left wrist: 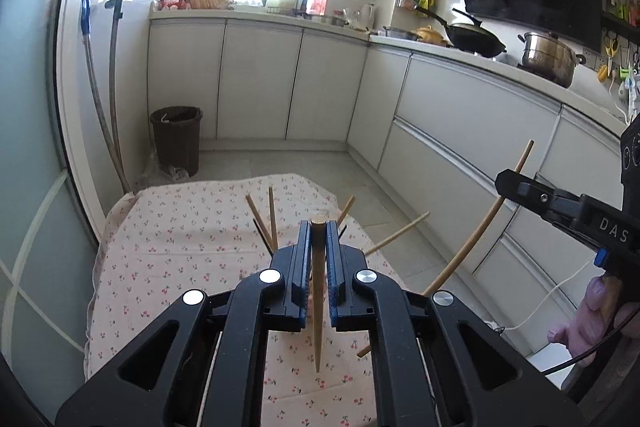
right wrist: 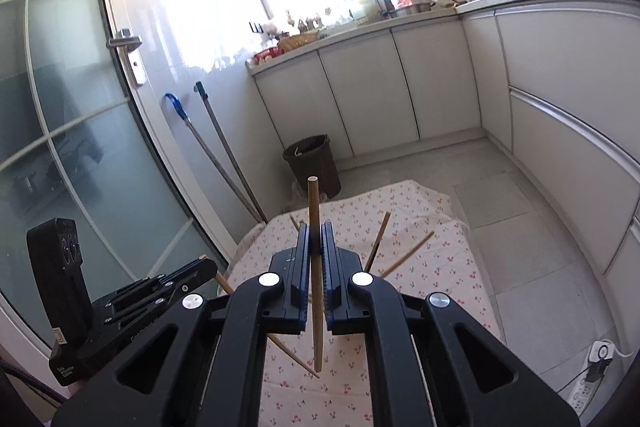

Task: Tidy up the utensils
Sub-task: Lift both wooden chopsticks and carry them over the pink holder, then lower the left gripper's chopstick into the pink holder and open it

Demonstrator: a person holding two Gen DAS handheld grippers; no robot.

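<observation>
Left gripper and right gripper, centre frame, each clamp one upright chopstick above the floral cloth; keep both sticks vertical and well apart from the standing chopsticks beyond.

Both grippers clamped shut, each on a chopstick

The left gripper points forward and slightly down, its blue-padded jaws pinching an upright chopstick between them. The right gripper tilts the same way, jaws closed on another chopstick that stands well above the fingertips. In the left wrist view the right gripper reaches in from the right edge, a hand curled round its grip
</observation>
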